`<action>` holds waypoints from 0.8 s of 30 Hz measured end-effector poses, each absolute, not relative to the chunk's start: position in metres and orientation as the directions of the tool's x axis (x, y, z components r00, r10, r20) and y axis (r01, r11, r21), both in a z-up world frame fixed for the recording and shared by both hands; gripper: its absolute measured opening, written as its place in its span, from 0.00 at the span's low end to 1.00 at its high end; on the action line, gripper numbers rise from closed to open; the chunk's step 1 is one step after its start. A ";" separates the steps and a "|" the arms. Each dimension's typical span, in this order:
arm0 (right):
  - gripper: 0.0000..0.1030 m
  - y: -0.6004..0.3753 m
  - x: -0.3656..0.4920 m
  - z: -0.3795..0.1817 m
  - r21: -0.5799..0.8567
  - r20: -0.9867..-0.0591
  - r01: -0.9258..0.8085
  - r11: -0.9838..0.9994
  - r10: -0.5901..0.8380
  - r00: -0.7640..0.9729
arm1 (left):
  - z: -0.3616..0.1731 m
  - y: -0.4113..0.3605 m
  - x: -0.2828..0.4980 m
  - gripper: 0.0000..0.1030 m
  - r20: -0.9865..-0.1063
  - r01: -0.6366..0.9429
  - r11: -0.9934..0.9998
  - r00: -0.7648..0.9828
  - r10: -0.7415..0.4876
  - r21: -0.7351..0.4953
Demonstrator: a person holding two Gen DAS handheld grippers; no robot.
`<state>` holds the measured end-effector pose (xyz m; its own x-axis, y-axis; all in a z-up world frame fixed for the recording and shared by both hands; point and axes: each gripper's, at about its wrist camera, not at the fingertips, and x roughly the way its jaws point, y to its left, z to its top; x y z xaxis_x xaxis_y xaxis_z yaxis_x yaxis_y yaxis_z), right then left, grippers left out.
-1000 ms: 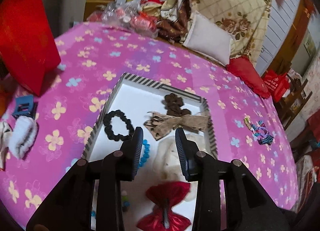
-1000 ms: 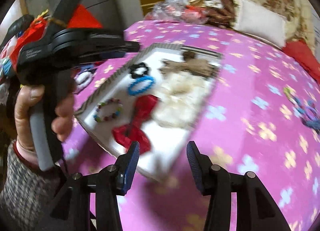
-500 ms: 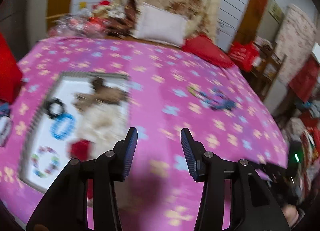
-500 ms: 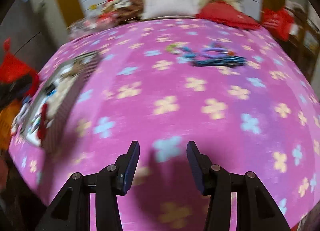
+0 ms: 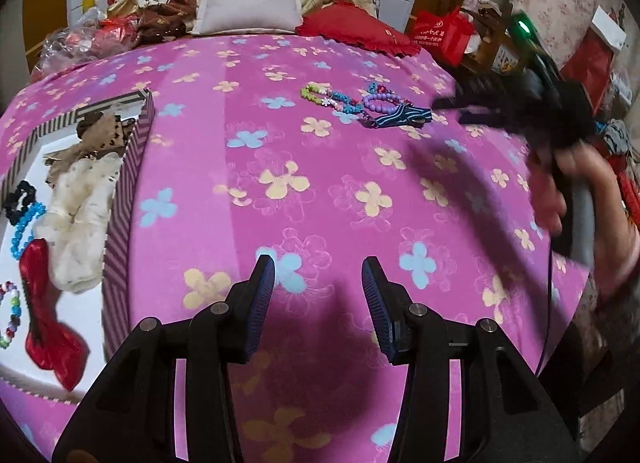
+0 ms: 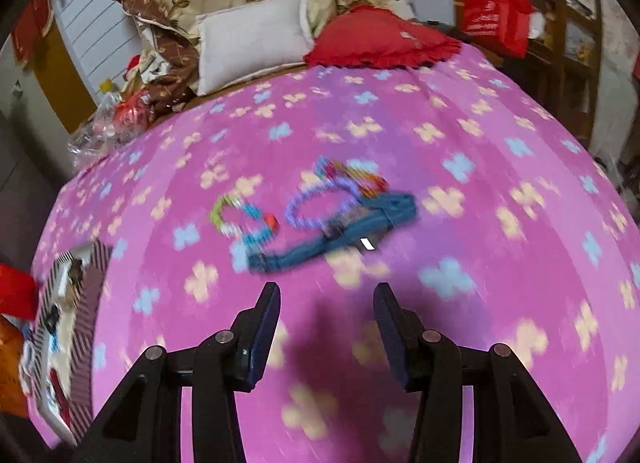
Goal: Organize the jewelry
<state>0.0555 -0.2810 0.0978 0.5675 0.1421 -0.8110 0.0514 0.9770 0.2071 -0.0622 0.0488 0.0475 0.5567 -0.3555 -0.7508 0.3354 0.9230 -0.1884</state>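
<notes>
Where both grippers gape empty — left gripper [image 5: 318, 295], right gripper [image 6: 326, 325] — tangled beaded bracelets [image 5: 352, 101], purple, blue, green.

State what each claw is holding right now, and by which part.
Nothing. The left claw and right claw both stand open and empty above the pink cloth.

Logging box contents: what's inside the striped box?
In the striped box: tan bow, cream scrunchie, black scrunchie, blue bead bracelet, red bow, multicolor bracelet. Anything beneath the scrunchie is hidden.
</notes>
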 end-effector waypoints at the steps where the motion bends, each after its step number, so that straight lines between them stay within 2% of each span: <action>1: 0.45 -0.274 0.068 0.098 0.224 -0.812 0.026 0.974 0.172 0.557 | 0.047 0.051 -0.061 0.44 -0.745 0.336 0.922 0.561 -0.360 -0.192; 5: 0.45 -0.235 0.111 0.083 0.231 -0.835 -0.064 0.971 0.231 0.500 | 0.044 0.057 -0.056 0.44 -0.741 0.335 0.919 0.560 -0.371 -0.207; 12: 0.45 -0.180 0.161 0.047 0.132 -0.873 -0.150 0.980 0.187 0.451 | 0.041 0.070 -0.048 0.44 -0.752 0.319 0.915 0.533 -0.388 -0.246; 13: 0.44 -0.176 0.167 0.040 0.118 -0.880 -0.148 0.982 0.172 0.442 | 0.040 0.071 -0.047 0.44 -0.755 0.318 0.914 0.527 -0.391 -0.251; 15: 0.35 -0.174 0.170 0.036 0.103 -0.881 -0.146 0.984 0.158 0.445 | 0.038 0.072 -0.046 0.44 -0.759 0.312 0.914 0.520 -0.393 -0.259; 16: 0.35 -0.172 0.170 0.035 0.092 -0.885 -0.147 0.985 0.149 0.442 | 0.037 0.073 -0.046 0.44 -0.761 0.308 0.915 0.516 -0.392 -0.262; 18: 0.32 -0.171 0.166 0.037 0.135 -0.885 -0.157 0.978 0.190 0.425 | 0.036 0.074 -0.044 0.44 -0.763 0.302 0.914 0.511 -0.396 -0.272; 24: 0.31 -0.160 0.115 0.037 0.381 -0.857 -0.223 0.897 0.433 0.280 | 0.042 0.080 -0.046 0.44 -0.753 0.283 0.916 0.527 -0.395 -0.283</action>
<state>0.1146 -0.1596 0.0368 0.2798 0.4333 -0.8567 -0.2233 0.8973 0.3809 -0.0456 0.0798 0.0416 0.5265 -0.3951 -0.7528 0.2825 0.9164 -0.2834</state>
